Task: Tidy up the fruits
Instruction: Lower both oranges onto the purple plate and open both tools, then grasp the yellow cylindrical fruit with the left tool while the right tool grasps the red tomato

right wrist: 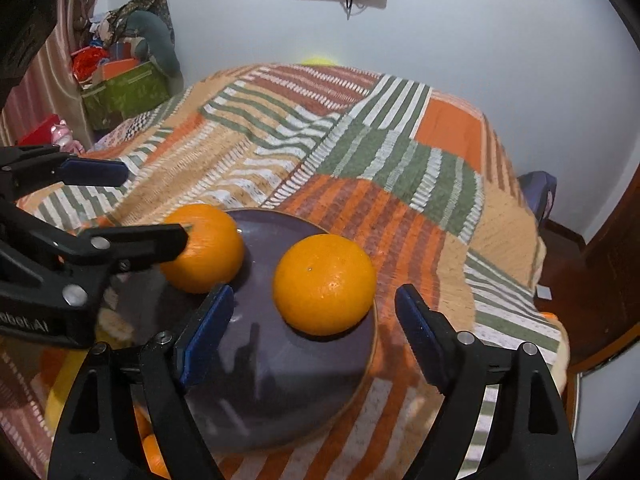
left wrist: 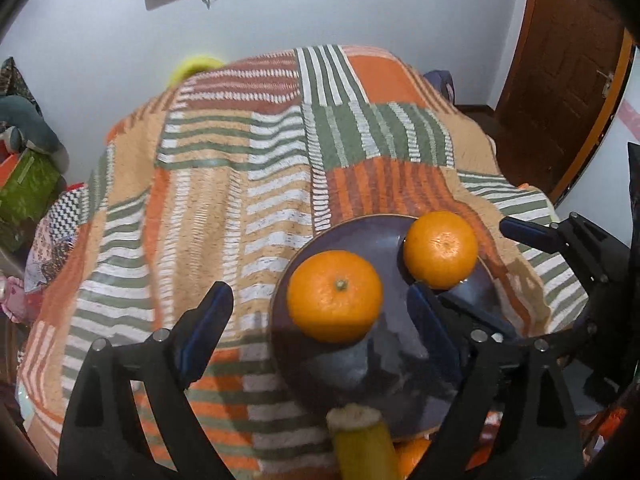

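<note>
Two oranges sit on the plate (left wrist: 362, 376), a dark round dish lying on the striped blanket (left wrist: 224, 184). In the left wrist view the near orange (left wrist: 335, 295) rests at about 9 o'clock on the dish and the far orange (left wrist: 441, 249) at about 1 o'clock, close to the rim. Neither is gripped.

The left gripper (left wrist: 320, 312) stands wide, its pads either side of the near orange but not pressing on it. The right gripper (right wrist: 316, 308) is wide too, with the far orange (right wrist: 325, 285) framed between its fingers and free of both. Each tool shows in the other's view, so the two heads work close together over the dish.

A banana (left wrist: 366, 446) pokes in at 6 o'clock, just under the left tool; more orange fruit lies at the lower edge of both views, too hidden to count.

Risks, as I judge them:
- Round fruit on a smooth, shallow dish rolls at a light nudge; the far one could go over the rim onto the blanket
- The soft bedding may let the dish tip if a finger presses its edge
- The tools could clip one another
- The banana end may catch the left tool
</note>
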Motion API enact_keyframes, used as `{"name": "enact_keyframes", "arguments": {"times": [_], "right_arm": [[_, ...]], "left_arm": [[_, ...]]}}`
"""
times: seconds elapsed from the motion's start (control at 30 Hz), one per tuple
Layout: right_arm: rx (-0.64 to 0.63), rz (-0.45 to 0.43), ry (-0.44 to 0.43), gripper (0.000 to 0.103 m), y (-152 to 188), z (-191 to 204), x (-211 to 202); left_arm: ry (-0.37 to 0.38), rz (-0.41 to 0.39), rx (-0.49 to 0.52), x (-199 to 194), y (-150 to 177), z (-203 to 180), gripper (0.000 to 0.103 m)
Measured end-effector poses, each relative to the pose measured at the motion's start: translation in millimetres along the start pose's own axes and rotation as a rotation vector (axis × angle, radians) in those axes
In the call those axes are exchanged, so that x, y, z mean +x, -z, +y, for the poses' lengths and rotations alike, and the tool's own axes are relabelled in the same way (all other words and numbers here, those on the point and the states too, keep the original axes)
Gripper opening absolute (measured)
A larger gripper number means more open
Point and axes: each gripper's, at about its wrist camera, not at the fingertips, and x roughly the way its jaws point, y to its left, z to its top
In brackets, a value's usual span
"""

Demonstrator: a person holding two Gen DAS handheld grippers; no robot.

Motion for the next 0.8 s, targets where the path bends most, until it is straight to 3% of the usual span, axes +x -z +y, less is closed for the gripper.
{"name": "enact_keyframes", "arguments": {"times": [0.3, 0.33, 0.43, 0.5, 0.8], "right_arm": [[0.059, -0.089, 0.039, 0.081, 9, 5, -63], [0.067, -0.097, 0.044, 0.082, 11, 6, -69], [0.077, -0.14, 0.072, 0.099, 20, 12, -91], [0.079, -0.164, 0.087, 0.103, 25, 16, -102], [0.11, -0.102, 0.041, 0.103, 46, 29, -110]], "left_arm": [[-0.008, -0.094, -0.025, -74, 30, 12, 0.09], [-0.011, -0.104, -0.027, -83, 35, 14, 0.09], [-0.024, -0.13, -0.024, -104, 50, 16, 0.091], [-0.026, -0.139, -0.025, -115, 60, 16, 0.093], [-0.012, -0.123, -0.034, -141, 98, 15, 0.093]]}}
